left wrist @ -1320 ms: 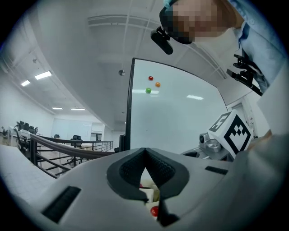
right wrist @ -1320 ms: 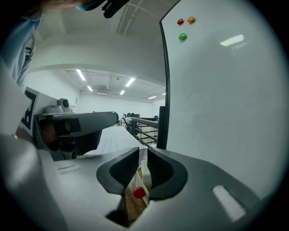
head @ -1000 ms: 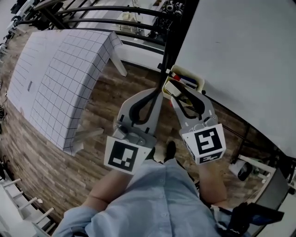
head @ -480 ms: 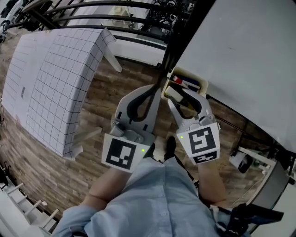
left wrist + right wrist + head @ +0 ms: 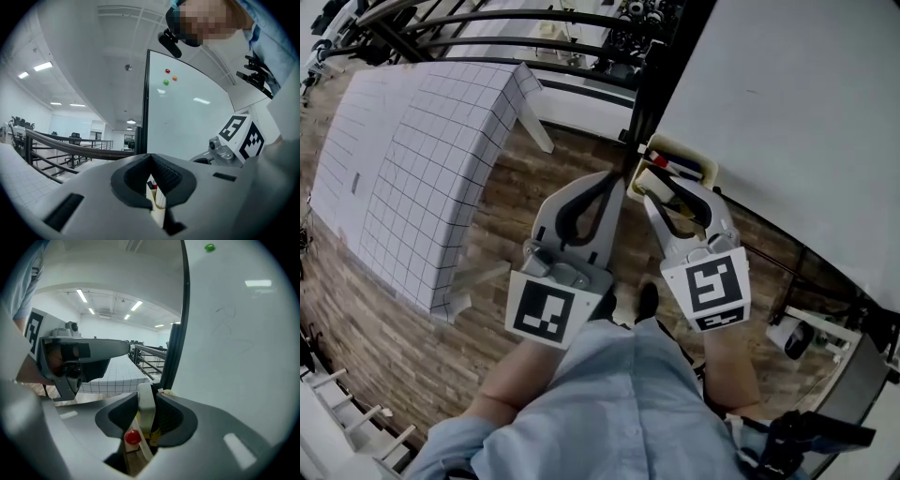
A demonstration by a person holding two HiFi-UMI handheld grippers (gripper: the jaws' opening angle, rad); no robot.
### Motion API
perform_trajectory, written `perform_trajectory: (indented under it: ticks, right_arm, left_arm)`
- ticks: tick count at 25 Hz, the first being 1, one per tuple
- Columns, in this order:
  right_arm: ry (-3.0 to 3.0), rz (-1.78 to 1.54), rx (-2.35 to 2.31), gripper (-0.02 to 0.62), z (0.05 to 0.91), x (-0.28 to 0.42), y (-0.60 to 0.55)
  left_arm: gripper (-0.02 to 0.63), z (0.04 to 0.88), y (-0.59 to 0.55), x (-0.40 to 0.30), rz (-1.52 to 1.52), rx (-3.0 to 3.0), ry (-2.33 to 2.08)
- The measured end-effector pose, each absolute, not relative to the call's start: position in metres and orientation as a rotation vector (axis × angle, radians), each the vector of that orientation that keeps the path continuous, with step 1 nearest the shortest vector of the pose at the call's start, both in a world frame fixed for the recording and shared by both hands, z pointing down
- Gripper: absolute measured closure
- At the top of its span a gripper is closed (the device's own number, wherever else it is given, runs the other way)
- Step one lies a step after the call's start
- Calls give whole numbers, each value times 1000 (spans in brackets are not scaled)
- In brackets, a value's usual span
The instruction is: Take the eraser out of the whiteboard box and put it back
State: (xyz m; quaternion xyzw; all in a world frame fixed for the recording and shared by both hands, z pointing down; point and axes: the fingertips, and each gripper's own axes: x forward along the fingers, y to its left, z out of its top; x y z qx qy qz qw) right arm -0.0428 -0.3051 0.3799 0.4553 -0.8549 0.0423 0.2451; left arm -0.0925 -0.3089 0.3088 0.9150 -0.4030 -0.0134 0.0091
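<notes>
Right gripper (image 5: 650,192) grips the eraser (image 5: 652,179) in the whiteboard box (image 5: 701,161).
Its jaws have just been closing and now pinch the white eraser, which stands upright in the cream box at the whiteboard's (image 5: 787,103) edge, beside markers (image 5: 675,167). The left gripper (image 5: 620,182) hovers just beside the box, jaws together, holding nothing.

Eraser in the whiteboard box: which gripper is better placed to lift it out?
Right. On the right gripper the tongs have just been closing with the eraser between them, in the box. The left gripper is shut, empty, beside the box.
</notes>
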Motion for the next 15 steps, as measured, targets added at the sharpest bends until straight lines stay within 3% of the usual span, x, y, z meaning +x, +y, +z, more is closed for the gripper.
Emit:
perform_trajectory:
  ticks: [15]
  right_arm:
    - [-2512, -65, 1334, 476, 293, -14, -261]
  left_arm:
    - [607, 264, -252, -78, -101, 2924, -1382]
